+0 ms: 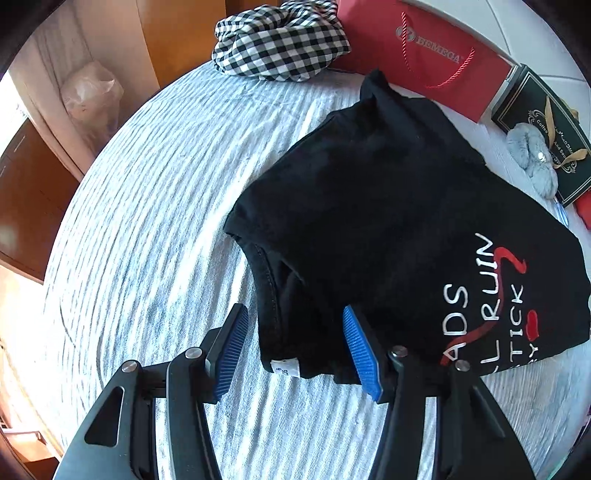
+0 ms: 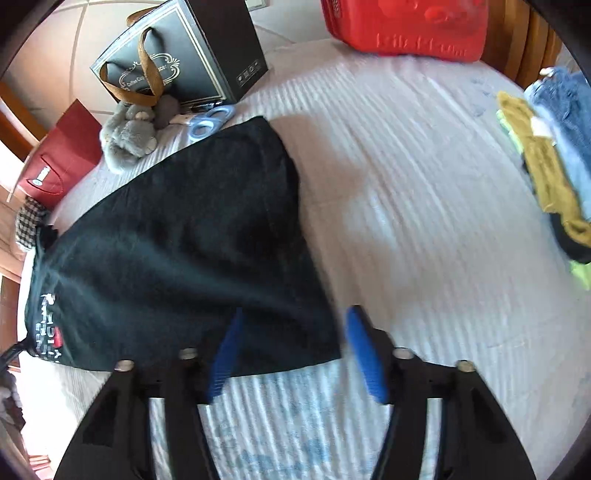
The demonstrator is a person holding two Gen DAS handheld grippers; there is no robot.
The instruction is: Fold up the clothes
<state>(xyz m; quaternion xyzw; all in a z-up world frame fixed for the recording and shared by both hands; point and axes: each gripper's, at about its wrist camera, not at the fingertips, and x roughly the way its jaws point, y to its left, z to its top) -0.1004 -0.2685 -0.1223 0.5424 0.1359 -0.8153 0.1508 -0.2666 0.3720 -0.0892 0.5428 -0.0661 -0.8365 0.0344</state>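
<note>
A black T-shirt (image 1: 369, 206) with white and red lettering lies folded on the striped white bed cover (image 1: 166, 184). My left gripper (image 1: 294, 314) stands open over its near corner. The hem with a small white label lies between the blue pads (image 1: 232, 350), and neither pad presses on the cloth. In the right wrist view the same T-shirt (image 2: 177, 240) stretches away to the left. My right gripper (image 2: 295, 314) is open there, with the shirt's near right corner lying loose between its fingers; the view is a little blurred.
A checked garment (image 1: 280, 40), a red paper bag (image 1: 424, 51), a dark gift bag (image 2: 177, 55), a grey plush toy (image 2: 129, 136) and blue scissors (image 2: 208, 122) lie behind the shirt. A stack of folded clothes (image 2: 554, 166) and a red box (image 2: 402, 26) sit at the right.
</note>
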